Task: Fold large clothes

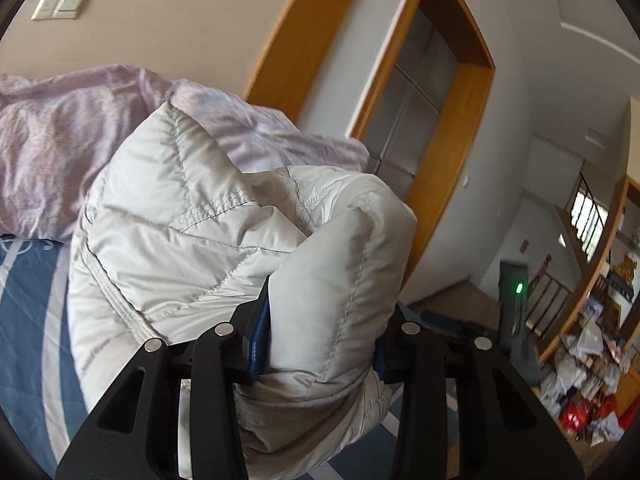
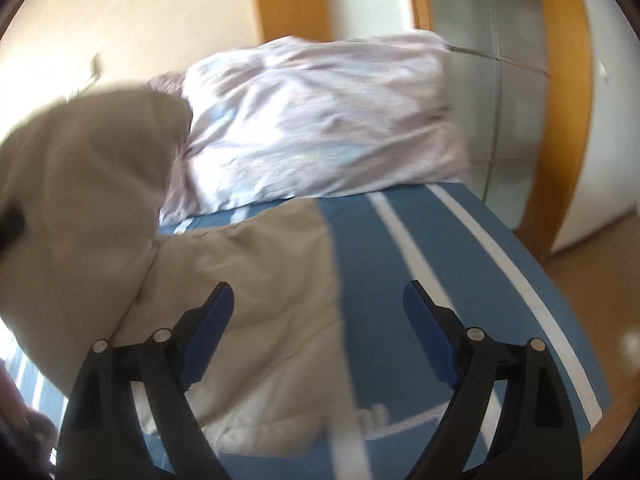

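Note:
A pale quilted down jacket [image 1: 192, 216] fills the left wrist view, bunched up over the blue striped bed [image 1: 32, 320]. My left gripper [image 1: 320, 316] is shut on a thick puffy fold of it, blue pads pressed into both sides. In the right wrist view the same jacket [image 2: 256, 312] lies partly on the bed [image 2: 380, 248], with a lifted part [image 2: 80, 184] blurred at the left. My right gripper [image 2: 318, 296] hangs above the jacket's edge with its jaws wide apart and nothing between them.
A crumpled lilac duvet [image 2: 320, 120] is heaped at the far end of the bed, also seen as the duvet [image 1: 52, 144] behind the jacket. Wooden door frames [image 1: 460, 152] and wall stand beyond. The bed edge [image 2: 560, 320] drops to wood floor at right. Clutter [image 1: 588, 380] lies on the floor.

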{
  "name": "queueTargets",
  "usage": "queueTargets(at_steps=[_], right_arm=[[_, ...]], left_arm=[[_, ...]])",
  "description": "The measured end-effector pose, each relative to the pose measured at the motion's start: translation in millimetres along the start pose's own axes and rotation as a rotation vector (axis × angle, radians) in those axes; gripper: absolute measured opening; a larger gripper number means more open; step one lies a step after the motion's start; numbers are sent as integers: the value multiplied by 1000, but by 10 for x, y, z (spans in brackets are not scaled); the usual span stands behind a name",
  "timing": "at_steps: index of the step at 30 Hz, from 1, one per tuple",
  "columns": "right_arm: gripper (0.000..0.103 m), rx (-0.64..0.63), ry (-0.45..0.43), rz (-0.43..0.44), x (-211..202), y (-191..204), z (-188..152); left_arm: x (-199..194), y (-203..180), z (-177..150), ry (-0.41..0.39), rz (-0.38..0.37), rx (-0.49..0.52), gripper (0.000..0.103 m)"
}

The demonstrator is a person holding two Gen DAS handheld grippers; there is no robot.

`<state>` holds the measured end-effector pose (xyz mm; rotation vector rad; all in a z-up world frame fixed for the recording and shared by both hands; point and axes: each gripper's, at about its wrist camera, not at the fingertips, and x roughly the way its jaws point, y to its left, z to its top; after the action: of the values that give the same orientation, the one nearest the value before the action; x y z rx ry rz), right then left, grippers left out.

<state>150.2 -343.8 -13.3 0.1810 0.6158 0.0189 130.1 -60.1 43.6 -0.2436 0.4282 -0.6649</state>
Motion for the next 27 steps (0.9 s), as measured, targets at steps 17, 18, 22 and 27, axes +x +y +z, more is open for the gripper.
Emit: queueTargets(at_steps=[17,18,22,27], right_arm=[[86,41,28,305,-235,40,583],[86,25,46,330,-216,125,641],[86,-28,135,404,-104,390,797],[86,-43,284,482,190,591,870]], left_arm=[[688,-672,-552,146,67,297,42],[710,-686,-586,150,70,312,42],[802,-765,-685,163,87,376,46],[875,-825,-783,182,95,426,47]])
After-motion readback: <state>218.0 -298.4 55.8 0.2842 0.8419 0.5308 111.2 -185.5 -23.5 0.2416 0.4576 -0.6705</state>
